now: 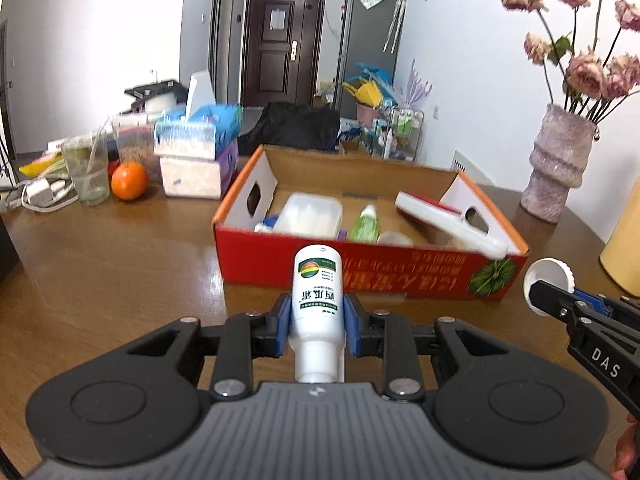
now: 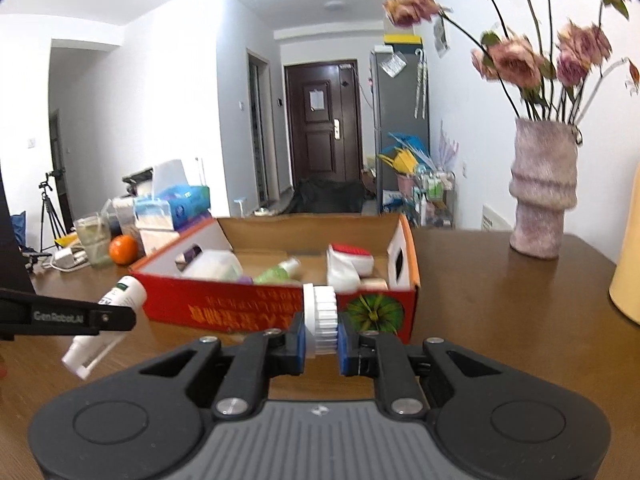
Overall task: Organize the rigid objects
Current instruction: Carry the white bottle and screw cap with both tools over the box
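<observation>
My left gripper (image 1: 317, 312) is shut on a white bottle (image 1: 318, 300) with a green label; its open neck points back at the camera, and it hangs above the wooden table (image 1: 120, 260). The same bottle (image 2: 120, 292) shows at the left of the right wrist view, in the left gripper (image 2: 116, 316). My right gripper (image 2: 321, 332) is shut on the bottle's white ribbed cap (image 2: 322, 316), also seen as the cap (image 1: 550, 280) in the right gripper (image 1: 538, 294) at the right. Just beyond both stands the open red cardboard box (image 1: 360, 276) (image 2: 224, 308).
The box holds a clear plastic container (image 1: 312, 214), a green tube (image 1: 366, 224) and a red-and-white case (image 1: 436, 210). An orange (image 1: 129, 180), a glass (image 1: 87, 172) and tissue boxes (image 1: 200, 148) stand at the left. A vase of dried flowers (image 1: 558, 164) stands right.
</observation>
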`<action>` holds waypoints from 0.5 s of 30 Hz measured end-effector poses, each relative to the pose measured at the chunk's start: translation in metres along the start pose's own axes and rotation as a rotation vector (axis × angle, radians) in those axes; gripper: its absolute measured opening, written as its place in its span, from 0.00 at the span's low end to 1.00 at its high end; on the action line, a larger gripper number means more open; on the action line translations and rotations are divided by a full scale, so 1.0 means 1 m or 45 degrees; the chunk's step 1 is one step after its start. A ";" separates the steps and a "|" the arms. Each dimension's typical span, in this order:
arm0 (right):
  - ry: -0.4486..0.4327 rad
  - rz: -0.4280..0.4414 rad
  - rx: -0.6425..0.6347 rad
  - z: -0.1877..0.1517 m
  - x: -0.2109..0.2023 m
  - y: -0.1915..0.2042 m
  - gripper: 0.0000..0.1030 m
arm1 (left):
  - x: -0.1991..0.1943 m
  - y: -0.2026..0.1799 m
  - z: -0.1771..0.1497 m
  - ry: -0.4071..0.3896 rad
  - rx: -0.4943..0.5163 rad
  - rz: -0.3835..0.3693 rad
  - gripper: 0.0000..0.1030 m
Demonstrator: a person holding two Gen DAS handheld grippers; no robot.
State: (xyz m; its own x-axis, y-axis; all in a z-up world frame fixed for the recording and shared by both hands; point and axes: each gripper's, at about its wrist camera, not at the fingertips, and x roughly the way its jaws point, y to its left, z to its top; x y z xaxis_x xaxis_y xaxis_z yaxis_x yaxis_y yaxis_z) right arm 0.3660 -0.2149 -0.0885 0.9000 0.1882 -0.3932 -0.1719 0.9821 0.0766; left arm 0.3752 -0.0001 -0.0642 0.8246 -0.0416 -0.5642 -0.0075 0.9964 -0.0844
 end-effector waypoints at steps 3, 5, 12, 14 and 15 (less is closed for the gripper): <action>-0.027 0.012 -0.012 0.012 -0.001 0.004 0.14 | -0.003 -0.004 0.012 -0.033 0.012 0.003 0.28; -0.043 0.017 -0.011 0.019 0.001 0.006 0.14 | -0.003 -0.006 0.019 -0.046 0.010 0.007 0.28; -0.082 0.051 -0.001 0.040 0.013 0.014 0.14 | 0.001 -0.010 0.042 -0.089 -0.014 0.010 0.28; -0.097 0.056 -0.004 0.046 0.016 0.017 0.14 | 0.003 -0.011 0.049 -0.101 -0.022 0.011 0.28; -0.106 0.058 -0.005 0.050 0.017 0.018 0.14 | 0.004 -0.011 0.052 -0.106 -0.024 0.012 0.28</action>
State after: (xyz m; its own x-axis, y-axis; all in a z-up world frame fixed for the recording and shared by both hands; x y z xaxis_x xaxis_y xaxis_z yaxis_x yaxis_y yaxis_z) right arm 0.3981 -0.1939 -0.0483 0.9214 0.2321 -0.3117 -0.2148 0.9726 0.0891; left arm 0.4084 -0.0072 -0.0231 0.8687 -0.0252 -0.4947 -0.0256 0.9951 -0.0956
